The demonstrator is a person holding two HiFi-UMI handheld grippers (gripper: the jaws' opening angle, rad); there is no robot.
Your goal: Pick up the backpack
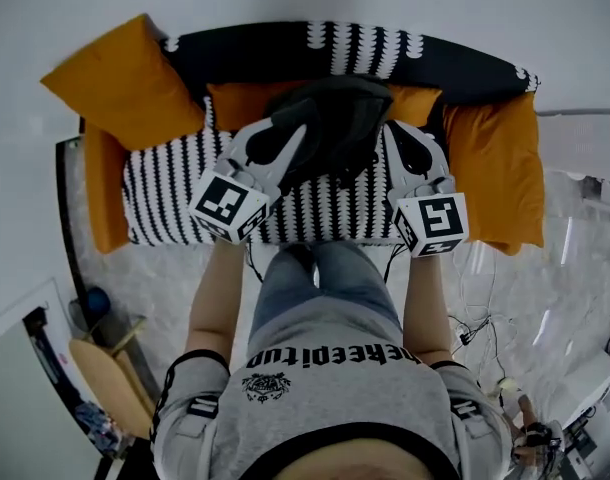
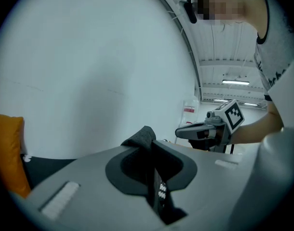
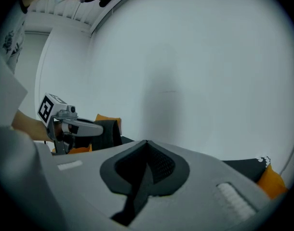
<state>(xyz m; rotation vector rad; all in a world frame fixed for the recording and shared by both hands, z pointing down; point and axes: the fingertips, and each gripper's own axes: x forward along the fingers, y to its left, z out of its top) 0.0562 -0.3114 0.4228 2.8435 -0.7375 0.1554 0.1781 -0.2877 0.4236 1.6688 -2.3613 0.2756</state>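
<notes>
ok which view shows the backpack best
The head view: most of the dark backpack shows, held between the left gripper and right gripper over the sofa. Each gripper view shows mainly a fold of its fabric pinched in the jaws.

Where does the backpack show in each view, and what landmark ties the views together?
Head view: backpack at upper centre, over the sofa.
Left gripper view: backpack fabric pinched at lower centre.
Right gripper view: backpack fabric pinched at lower centre, more at left.
Shared landmark: the sofa, whose dark back is at lower left and at lower right.
</notes>
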